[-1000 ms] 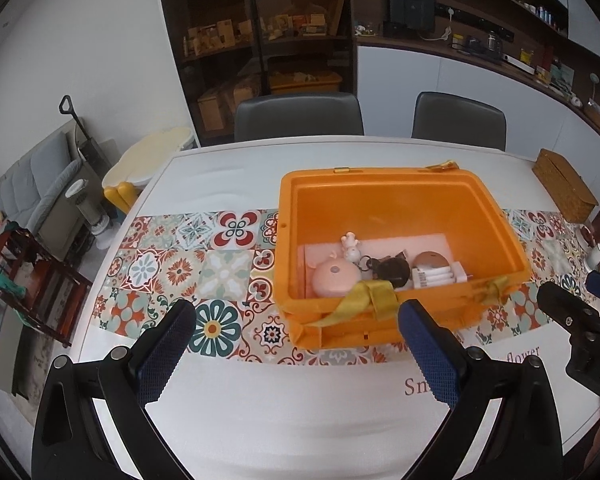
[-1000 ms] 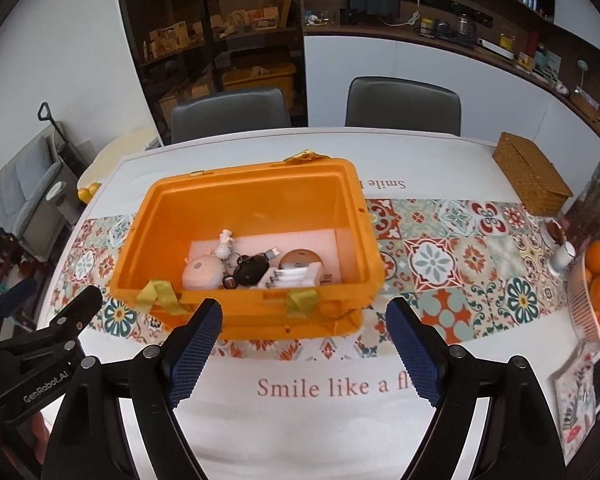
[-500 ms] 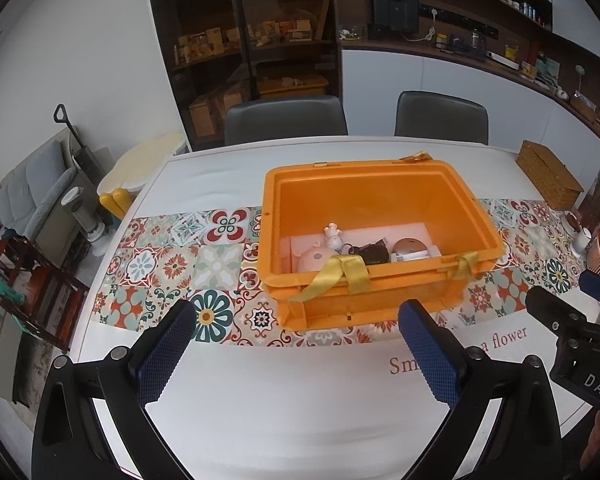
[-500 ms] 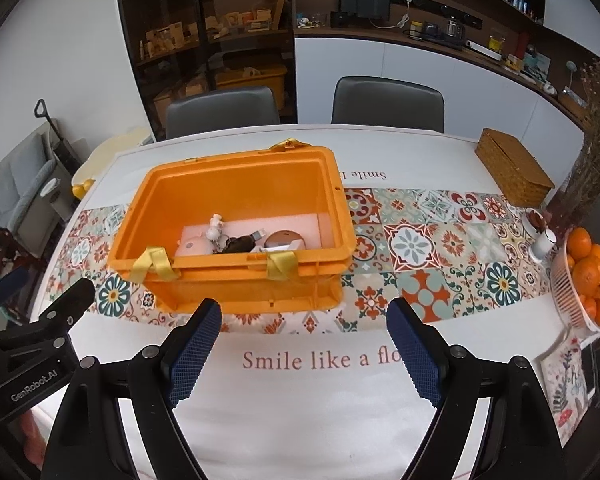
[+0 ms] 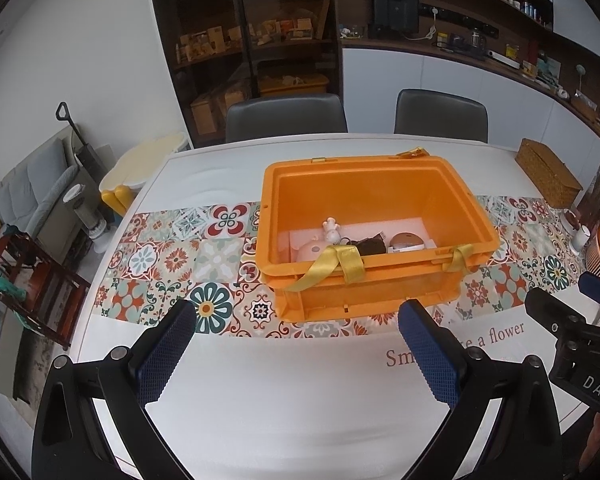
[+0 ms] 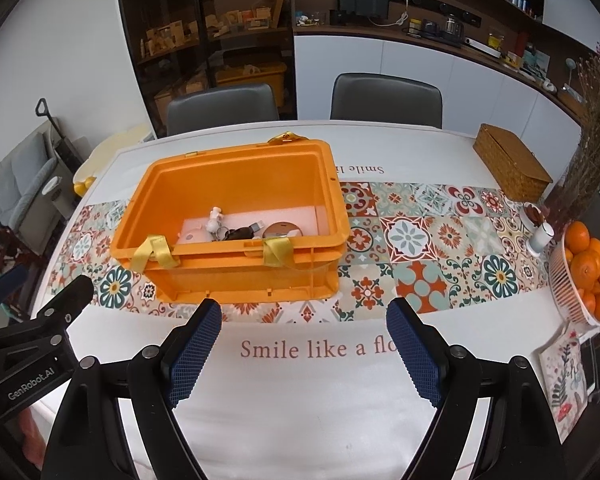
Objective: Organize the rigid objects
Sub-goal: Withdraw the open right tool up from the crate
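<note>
Left wrist view: orange crate (image 5: 374, 240) upper centre, small items inside.
Both tools, left tool (image 5: 300, 354) and right tool (image 6: 302, 354), spread and empty; crate lies ahead, left nearer.

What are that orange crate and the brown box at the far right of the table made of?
The orange crate looks like moulded plastic: smooth, slightly glossy walls with ribbed rims and yellow fabric straps. The brown box looks like woven wicker or rattan, going by its criss-cross texture, though it is too far off to be sure.
</note>
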{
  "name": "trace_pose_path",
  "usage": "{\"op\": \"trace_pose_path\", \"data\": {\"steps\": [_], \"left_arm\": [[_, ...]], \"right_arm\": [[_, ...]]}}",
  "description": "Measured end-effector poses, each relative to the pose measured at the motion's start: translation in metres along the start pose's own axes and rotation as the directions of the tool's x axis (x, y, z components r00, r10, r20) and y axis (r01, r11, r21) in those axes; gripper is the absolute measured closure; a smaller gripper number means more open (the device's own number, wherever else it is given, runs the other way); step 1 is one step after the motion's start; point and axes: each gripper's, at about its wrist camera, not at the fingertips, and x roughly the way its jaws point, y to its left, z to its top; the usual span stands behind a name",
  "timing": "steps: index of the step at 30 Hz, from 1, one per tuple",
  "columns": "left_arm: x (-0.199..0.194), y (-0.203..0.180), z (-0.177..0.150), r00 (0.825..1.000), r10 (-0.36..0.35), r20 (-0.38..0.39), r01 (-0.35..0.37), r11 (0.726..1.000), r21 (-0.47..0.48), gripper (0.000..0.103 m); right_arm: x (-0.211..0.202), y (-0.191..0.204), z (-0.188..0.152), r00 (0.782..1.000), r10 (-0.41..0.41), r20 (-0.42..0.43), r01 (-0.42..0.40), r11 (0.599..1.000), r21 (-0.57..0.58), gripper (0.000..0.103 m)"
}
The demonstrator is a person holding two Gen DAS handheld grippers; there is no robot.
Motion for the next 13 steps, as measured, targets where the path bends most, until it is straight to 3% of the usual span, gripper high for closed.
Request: {"op": "trace_pose_path", "data": {"steps": [13], "left_arm": [[-0.0006,-0.0008,-0.0004,1.0,-0.015,-0.009,0.015,1.0,-0.002,0.0]], "right_arm": [[-0.0021,-0.0013,-0.002,1.0,0.004,0.0,-0.004,1.0,-0.003,0.018]]}}
